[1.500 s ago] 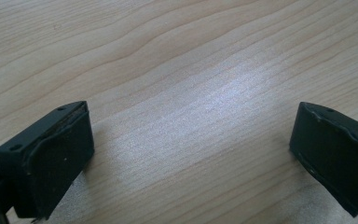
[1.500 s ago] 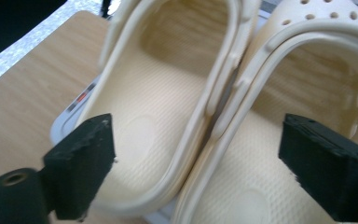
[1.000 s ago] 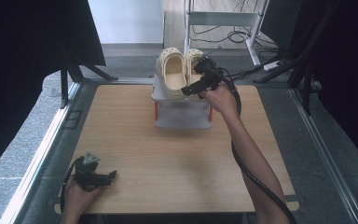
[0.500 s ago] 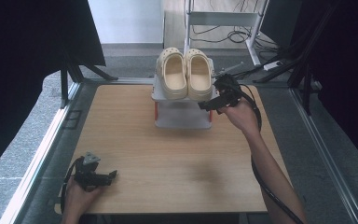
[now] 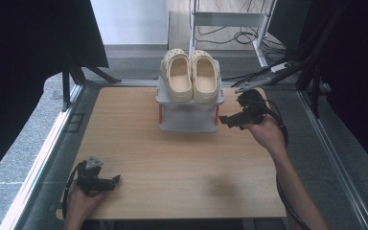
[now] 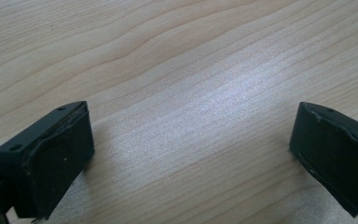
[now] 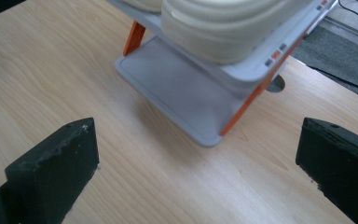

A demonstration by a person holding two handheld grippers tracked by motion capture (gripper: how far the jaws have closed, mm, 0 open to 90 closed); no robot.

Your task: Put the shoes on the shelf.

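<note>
Since the earlier frames, the right gripper (image 5: 226, 120) has withdrawn from the top of the shoe rack (image 5: 189, 120) to a position just beside the rack's right edge, low over the wooden table (image 5: 172, 163); the left gripper (image 5: 111, 180) has not changed position. At the near left corner of the table, the left gripper rests with its jaws spread wide, nothing between them, aimed right across bare wood and well apart from the rack. At the far centre, the pair of cream clogs (image 5: 190, 76) sits side by side on the rack's top shelf, toes toward the far edge, so each clog's long axis runs near to far. The lower grey shelf (image 7: 182, 93) is bare. At the right, the right gripper points left at the rack, jaws spread and holding nothing. In the right gripper view the rack lies ahead and slightly above the jaw line, with the nearest clog (image 7: 233, 28) overhanging the orange strut (image 7: 249, 102). The right hand (image 5: 263, 132) is clearly the nearer to the clogs. Any further approach would therefore likely be leftward and upward, across the clogs' long axis.
</note>
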